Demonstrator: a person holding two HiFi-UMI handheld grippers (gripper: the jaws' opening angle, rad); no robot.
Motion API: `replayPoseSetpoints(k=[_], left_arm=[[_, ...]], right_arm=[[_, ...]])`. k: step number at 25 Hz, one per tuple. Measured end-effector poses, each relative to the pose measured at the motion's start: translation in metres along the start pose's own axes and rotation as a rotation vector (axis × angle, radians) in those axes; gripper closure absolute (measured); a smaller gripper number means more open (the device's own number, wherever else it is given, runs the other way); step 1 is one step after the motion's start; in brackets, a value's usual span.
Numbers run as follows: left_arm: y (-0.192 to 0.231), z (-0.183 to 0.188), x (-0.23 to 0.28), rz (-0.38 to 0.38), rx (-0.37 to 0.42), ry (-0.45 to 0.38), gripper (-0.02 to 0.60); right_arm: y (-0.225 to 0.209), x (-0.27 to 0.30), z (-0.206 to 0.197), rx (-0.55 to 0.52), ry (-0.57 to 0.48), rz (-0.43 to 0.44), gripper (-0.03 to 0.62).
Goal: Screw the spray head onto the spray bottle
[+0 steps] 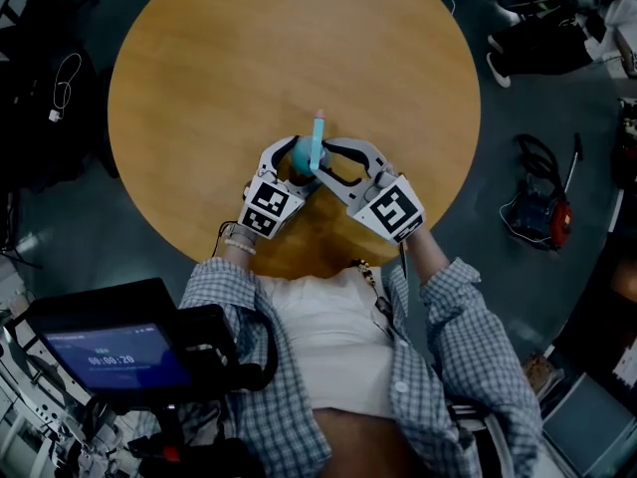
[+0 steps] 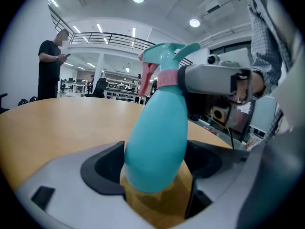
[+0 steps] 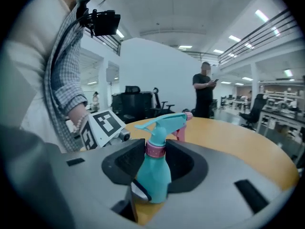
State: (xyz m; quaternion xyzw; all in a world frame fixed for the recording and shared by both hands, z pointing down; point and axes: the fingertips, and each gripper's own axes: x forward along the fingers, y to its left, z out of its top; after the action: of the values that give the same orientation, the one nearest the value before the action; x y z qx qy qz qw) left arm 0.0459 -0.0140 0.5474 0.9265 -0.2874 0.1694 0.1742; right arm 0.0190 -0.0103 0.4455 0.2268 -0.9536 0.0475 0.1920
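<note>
The spray bottle [image 2: 155,147] stands close to the near edge of the round tabletop [image 1: 249,68]. The left gripper [image 1: 284,162] squeezes its fat blue belly on both sides. The spray head [image 3: 164,120] already sits on top, and the right gripper [image 1: 333,162] pinches its pink ring [image 3: 155,149]. I think this is the twisting step. Next, the ring needs turning while the bottle stays still. How tight it is, I cannot tell.
</note>
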Motion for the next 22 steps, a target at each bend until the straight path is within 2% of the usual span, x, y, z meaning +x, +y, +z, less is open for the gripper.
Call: replayPoseSetpoints(k=[2,4,6,8,16,19,22], left_arm=[[0.001,0.001,-0.001,0.015,-0.013,-0.006,0.196],[0.002,0.001,-0.001,0.023,-0.018,-0.008,0.196],[0.002,0.001,0.000,0.023,-0.018,-0.006,0.196],[0.002,0.001,0.000,0.021,-0.019,-0.003,0.196],[0.006,0.003,0.000,0.028,-0.040,-0.019,0.196],[0.005,0.001,0.001,0.026,-0.040,-0.013,0.196],[0.004,0.001,0.002,0.021,-0.037,-0.010,0.196]], right_arm=[[-0.002,-0.002,0.000,0.042,-0.075,-0.163,0.465],[-0.003,-0.002,0.004,0.066,-0.111,-0.288,0.465],[-0.002,-0.002,0.005,0.087,-0.113,-0.354,0.465],[0.000,-0.002,-0.001,0.099,-0.084,-0.380,0.465],[0.014,-0.010,-0.004,0.100,-0.046,-0.344,0.465],[0.029,-0.008,-0.007,0.078,-0.013,-0.281,0.465],[0.049,-0.017,-0.002,0.070,-0.009,-0.178,0.480]])
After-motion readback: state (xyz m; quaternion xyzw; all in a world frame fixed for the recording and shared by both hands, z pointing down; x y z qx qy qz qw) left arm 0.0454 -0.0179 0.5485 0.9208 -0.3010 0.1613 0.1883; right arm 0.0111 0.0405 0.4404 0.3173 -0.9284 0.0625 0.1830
